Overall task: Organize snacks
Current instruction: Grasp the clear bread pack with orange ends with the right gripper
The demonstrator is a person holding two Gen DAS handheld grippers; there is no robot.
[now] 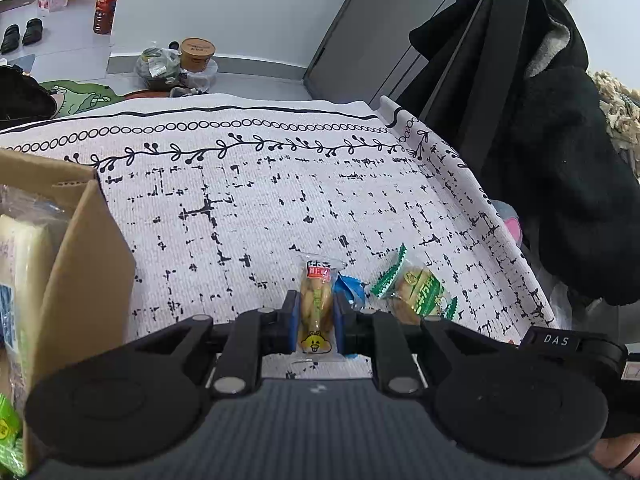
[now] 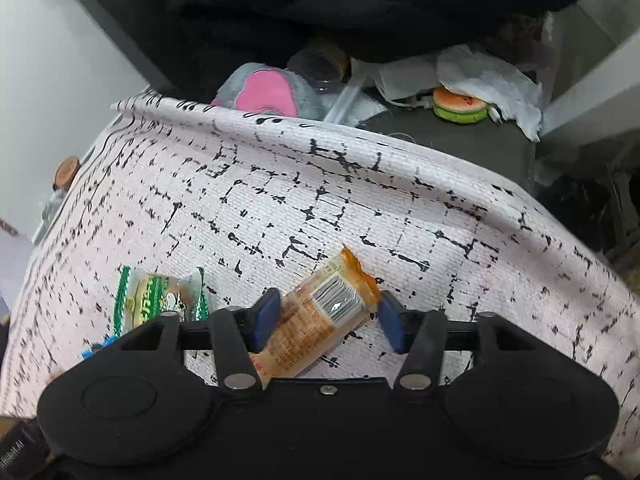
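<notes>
My left gripper (image 1: pixel 316 314) is shut on a clear snack packet (image 1: pixel 316 304) with a yellow cartoon face and a red label, over the patterned tablecloth (image 1: pixel 248 200). A green-and-white snack packet (image 1: pixel 416 290) and a blue wrapper (image 1: pixel 350 288) lie just to its right. My right gripper (image 2: pixel 326 318) is open, its blue pads either side of an orange snack packet (image 2: pixel 316 324) with a barcode that lies on the cloth. The green-and-white packet also shows in the right wrist view (image 2: pixel 160 300), left of the right gripper.
A cardboard box (image 1: pixel 76 276) with packets inside stands at the left. A black coat (image 1: pixel 552 152) hangs at the right. Beyond the cloth's far edge lie a pink-and-grey plush (image 2: pixel 260 94), crumpled paper (image 2: pixel 480 76) and a toy burger (image 2: pixel 460 106).
</notes>
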